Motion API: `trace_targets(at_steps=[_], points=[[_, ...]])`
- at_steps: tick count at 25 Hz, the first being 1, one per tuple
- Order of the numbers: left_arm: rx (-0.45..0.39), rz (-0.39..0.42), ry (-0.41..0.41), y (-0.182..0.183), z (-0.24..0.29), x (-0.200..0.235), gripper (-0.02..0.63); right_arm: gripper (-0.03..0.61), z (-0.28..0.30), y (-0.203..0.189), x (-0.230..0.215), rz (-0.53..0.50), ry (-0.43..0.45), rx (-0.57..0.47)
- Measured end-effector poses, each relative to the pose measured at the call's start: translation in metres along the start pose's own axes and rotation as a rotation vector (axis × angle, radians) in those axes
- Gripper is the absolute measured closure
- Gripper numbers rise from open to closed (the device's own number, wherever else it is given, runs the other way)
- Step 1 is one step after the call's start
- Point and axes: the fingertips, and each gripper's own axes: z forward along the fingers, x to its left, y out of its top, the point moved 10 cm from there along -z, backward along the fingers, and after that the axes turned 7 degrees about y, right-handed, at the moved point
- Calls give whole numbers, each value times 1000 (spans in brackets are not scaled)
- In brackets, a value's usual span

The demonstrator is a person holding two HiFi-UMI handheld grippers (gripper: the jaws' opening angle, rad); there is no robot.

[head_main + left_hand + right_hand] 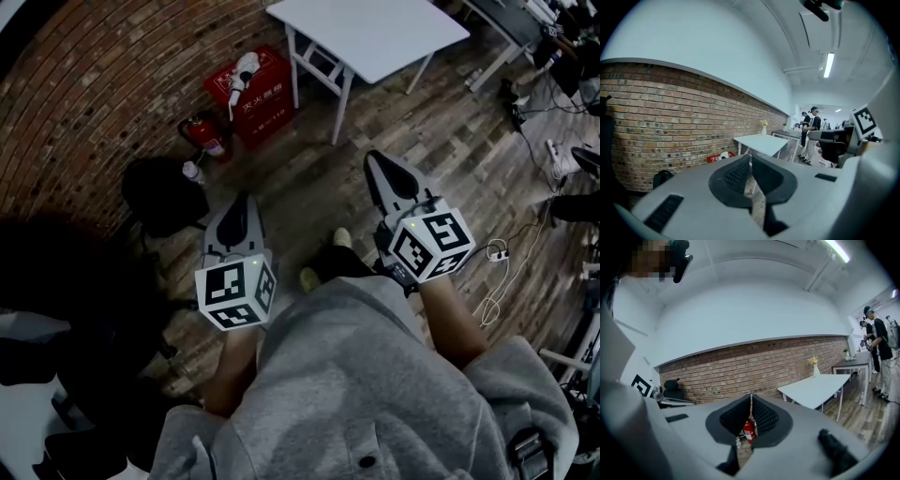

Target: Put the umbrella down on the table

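No umbrella shows in any view. The white table (375,33) stands ahead of me on the wood floor, bare on top; it also shows in the left gripper view as the white table (761,143) and in the right gripper view as the white table (815,389). My left gripper (242,199) is held out low in front of the person's grey shirt, jaws shut with nothing between them (750,157). My right gripper (372,157) reaches a little further toward the table, also shut and empty (751,397).
A red box (255,89), a fire extinguisher (206,134) and a black backpack (164,192) sit along the brick wall left of the table. A dark chair (56,281) is at the left. Cables (502,272) lie at the right. People (881,352) stand beyond the table.
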Motion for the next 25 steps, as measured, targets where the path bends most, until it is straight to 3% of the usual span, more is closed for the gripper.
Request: trace_targets(at_steps=[6,15,25], points=[[7,5,-6,0,11,6,583,550,17,-2,0,22,12,-15],[25,-5,17,1,34,3,583,550,42,-2,-8,-56,85,29],[80,-2,3,12,96,16,583,550,101,3,-37,-48,102,69]])
